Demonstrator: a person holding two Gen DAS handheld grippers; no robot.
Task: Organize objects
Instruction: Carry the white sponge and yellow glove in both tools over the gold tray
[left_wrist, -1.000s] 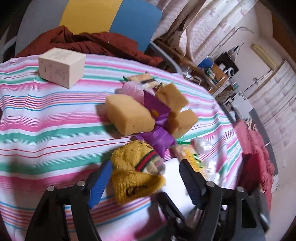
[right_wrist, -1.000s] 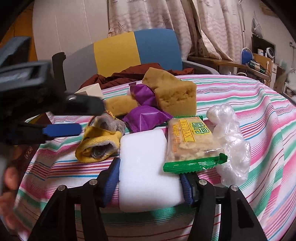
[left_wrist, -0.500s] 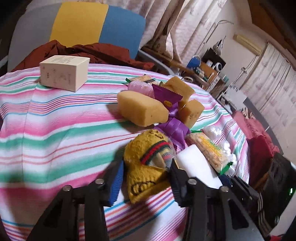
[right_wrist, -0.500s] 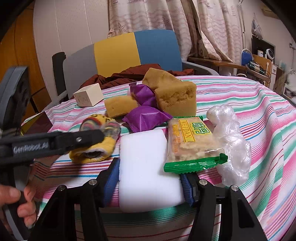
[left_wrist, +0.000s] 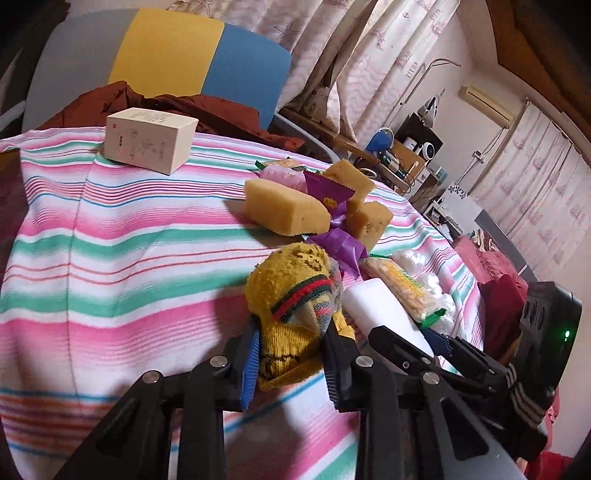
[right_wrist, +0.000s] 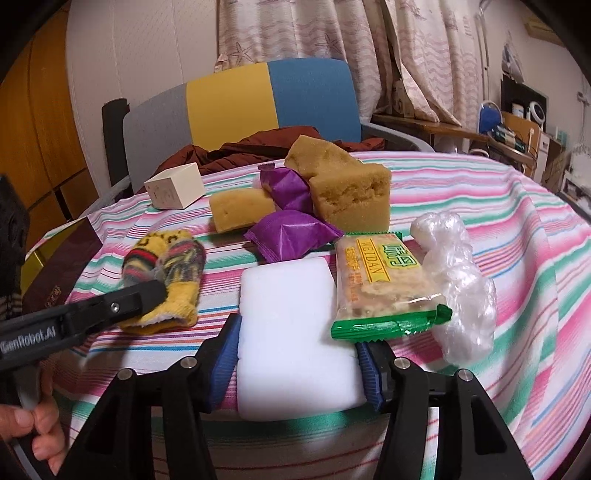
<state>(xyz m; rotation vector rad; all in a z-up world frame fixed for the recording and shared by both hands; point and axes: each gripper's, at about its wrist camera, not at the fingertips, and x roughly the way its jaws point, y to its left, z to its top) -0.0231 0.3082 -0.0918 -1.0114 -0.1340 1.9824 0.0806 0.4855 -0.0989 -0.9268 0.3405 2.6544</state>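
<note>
Left gripper (left_wrist: 291, 360) fingers clamp yellow sock (left_wrist: 295, 314), right gripper (right_wrist: 297, 363) fingers closing on white foam block (right_wrist: 291, 321), apparently for sorting.

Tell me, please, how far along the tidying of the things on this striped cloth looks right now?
Nothing looks sorted yet. In hand: the left gripper is shut on the yellow sock, and the right gripper is closing on the white foam block. Left to do: the sponges, purple packets, snack bar, plastic wrap and small box lie mixed on the cloth.
</note>
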